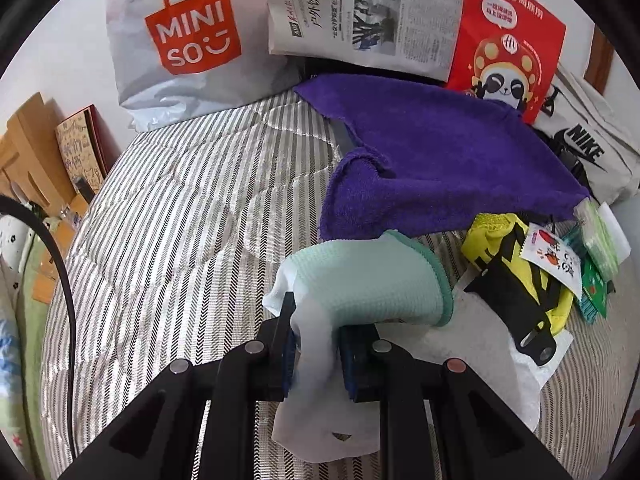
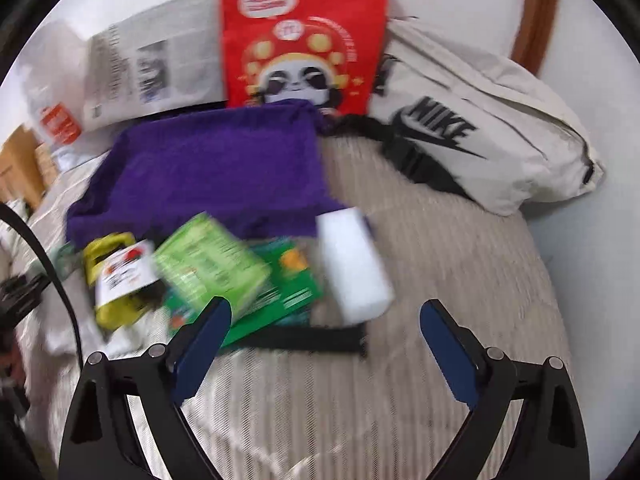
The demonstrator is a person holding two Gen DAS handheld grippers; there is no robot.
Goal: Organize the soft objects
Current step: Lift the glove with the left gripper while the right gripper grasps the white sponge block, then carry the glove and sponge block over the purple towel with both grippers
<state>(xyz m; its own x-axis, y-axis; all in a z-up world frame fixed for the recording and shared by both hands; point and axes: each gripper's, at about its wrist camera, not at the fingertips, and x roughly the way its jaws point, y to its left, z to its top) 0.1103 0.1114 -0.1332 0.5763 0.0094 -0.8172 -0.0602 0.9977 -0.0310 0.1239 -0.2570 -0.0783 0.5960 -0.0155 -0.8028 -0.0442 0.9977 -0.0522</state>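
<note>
My left gripper [image 1: 316, 320] is shut on a pale green waffle cloth [image 1: 372, 280] with a white sheet bunched in it, held just above the striped bed cover [image 1: 168, 220]. Behind it a purple towel [image 1: 432, 152] lies spread out. My right gripper [image 2: 324, 320] stands open and holds nothing; in front of it lies a white sponge block [image 2: 354, 264], a little ahead of the fingertips and apart from them. Left of the block sit a green packet [image 2: 208, 264] and a yellow pouch [image 2: 112, 280]. The purple towel [image 2: 208, 172] lies beyond them. The right wrist view is blurred.
A white Miniso bag [image 1: 180, 44], a newspaper [image 1: 360, 12], a red panda paper bag [image 1: 508, 40] and a beige Nike bag [image 2: 480, 132] line the back. A black strap [image 2: 304, 340] lies by the right gripper. A black cable [image 1: 60, 260] runs at the left.
</note>
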